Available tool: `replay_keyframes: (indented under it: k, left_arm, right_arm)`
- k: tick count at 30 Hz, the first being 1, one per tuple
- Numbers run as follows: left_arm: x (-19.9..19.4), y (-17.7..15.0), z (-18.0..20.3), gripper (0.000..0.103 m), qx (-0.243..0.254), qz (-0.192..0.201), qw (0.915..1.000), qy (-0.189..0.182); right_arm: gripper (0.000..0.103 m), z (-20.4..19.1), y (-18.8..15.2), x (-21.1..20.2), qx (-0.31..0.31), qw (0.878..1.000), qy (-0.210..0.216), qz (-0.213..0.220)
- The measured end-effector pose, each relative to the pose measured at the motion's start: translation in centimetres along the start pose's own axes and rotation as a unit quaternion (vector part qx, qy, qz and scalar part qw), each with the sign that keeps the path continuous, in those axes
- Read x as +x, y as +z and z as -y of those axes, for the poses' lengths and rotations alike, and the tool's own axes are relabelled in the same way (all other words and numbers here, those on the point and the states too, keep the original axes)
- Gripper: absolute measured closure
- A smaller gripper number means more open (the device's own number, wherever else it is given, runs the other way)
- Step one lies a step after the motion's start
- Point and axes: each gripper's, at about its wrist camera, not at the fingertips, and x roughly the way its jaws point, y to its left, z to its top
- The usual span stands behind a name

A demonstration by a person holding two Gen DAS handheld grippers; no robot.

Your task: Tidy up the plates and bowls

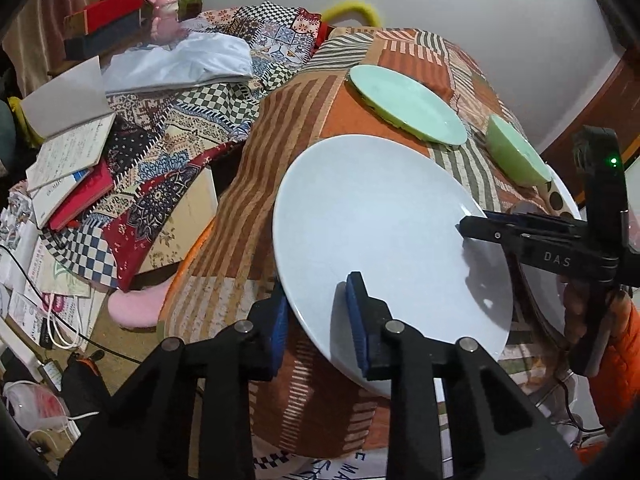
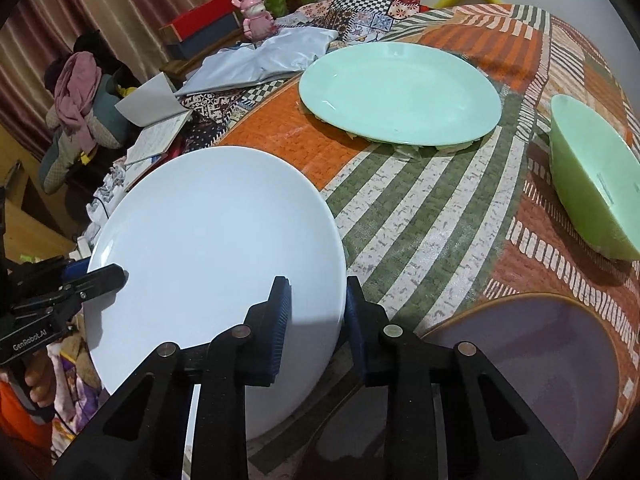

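Observation:
A large white plate [image 1: 384, 232] [image 2: 212, 240] is held at the left edge of the cloth-covered table [image 2: 420, 208], part of it hanging past the edge. My left gripper [image 1: 320, 314] is shut on its near rim, one blue pad above and one below. My right gripper [image 2: 316, 308] is shut on the opposite rim, and shows in the left wrist view as a black finger [image 1: 476, 230] lying on the plate. A mint-green plate [image 1: 404, 104] [image 2: 400, 92] lies flat farther back. A green bowl [image 1: 516, 152] [image 2: 592, 176] stands to its right.
A greyish plate [image 2: 540, 360] lies at the table's near right. Left of the table is a lower surface with a patchwork cloth [image 1: 168, 152], open notebooks [image 1: 68, 148], a pale bag [image 2: 272, 60], a pink figurine [image 2: 258, 16] and boxes [image 2: 200, 28]. Cables and papers cover the floor [image 1: 48, 300].

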Motion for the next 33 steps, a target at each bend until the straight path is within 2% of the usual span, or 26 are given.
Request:
replay_keyframes:
  k: [4,13,33]
  left_arm:
    - [0.1,0.0,0.3,0.075,0.002,0.0,1.0,0.008]
    - [-0.6,0.5,1.1,0.075,0.007,0.008,0.9995,0.03]
    - [-2.5,1.9,5.1,0.075,0.032,0.043,0.9986,0.003]
  right_arm:
    - [0.074,-0.5,0.0,0.2,-0.009,1.0,-0.01,0.004]
    - [0.076,0.2,-0.2,-0.9,0.024,1.0,0.008,0.013]
    - [0.076,2.3,-2.1,-5.9,0.062,0.996,-0.006,0.067]
